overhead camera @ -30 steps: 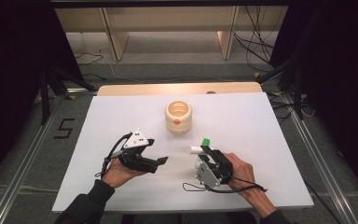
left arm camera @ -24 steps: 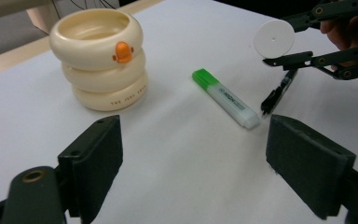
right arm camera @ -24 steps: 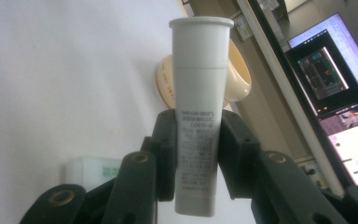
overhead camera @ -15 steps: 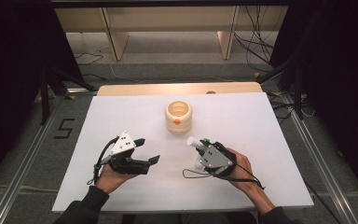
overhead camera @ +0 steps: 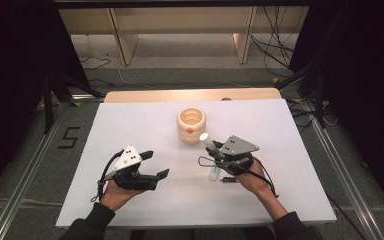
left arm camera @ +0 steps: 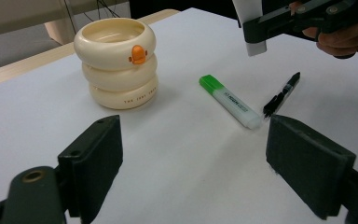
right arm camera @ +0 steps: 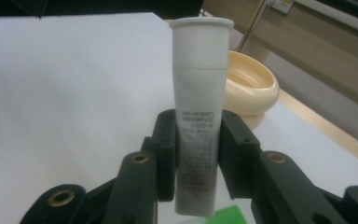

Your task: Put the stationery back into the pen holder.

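On the holder [left arm camera: 116, 60]: "THE".

White table [overhead camera: 130, 125]: holder [overhead camera: 191, 126], highlighter [left arm camera: 230, 101], pen [left arm camera: 281, 94].

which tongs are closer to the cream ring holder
Right. The right tongs, shut on a white tube, sit just beside the cream ring holder; the left tongs are farther back on the table.

L gripper [overhead camera: 155, 165] at 7 o'clock, jaws wide apart, nothing between, pointing to 3 o'clock, hand [overhead camera: 116, 192] under it. R gripper [overhead camera: 211, 149] at 5 o'clock, jaws clamped on white tube [right arm camera: 198, 126], aimed to 11 o'clock.
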Motion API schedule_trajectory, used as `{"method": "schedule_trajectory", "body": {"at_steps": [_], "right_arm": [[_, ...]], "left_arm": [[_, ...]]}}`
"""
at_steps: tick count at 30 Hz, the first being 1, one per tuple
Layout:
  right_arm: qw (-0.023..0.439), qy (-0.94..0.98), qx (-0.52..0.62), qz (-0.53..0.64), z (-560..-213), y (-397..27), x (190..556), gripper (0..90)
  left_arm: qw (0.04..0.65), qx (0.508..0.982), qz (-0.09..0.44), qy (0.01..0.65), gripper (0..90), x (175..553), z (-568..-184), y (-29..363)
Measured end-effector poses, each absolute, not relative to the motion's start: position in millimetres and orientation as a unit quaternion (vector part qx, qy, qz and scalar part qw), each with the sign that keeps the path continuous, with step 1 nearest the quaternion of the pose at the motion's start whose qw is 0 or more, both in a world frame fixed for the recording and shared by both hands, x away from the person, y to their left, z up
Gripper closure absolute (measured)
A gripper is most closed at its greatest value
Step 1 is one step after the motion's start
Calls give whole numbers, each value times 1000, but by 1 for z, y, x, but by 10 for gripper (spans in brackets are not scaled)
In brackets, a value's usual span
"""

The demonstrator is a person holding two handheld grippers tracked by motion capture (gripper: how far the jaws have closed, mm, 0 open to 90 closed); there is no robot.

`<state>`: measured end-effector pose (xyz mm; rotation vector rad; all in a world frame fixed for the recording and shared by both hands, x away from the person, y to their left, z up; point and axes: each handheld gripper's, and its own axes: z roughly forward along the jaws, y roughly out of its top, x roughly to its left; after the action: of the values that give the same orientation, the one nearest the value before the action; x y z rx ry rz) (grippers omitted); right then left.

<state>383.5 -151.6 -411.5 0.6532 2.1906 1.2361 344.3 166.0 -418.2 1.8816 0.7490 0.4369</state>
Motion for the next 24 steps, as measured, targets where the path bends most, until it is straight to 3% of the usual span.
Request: {"method": "schedule_trajectory", "body": {"at_steps": [5, 24], "right_arm": [[232, 799, 276, 482, -408, -152, 394, 698], [184, 772, 341, 503, -390, -150, 438, 696]], "left_arm": [[515, 775, 189, 314, 181, 345, -418, 168], [525, 765, 195, 318, 164, 346, -418, 176]]}}
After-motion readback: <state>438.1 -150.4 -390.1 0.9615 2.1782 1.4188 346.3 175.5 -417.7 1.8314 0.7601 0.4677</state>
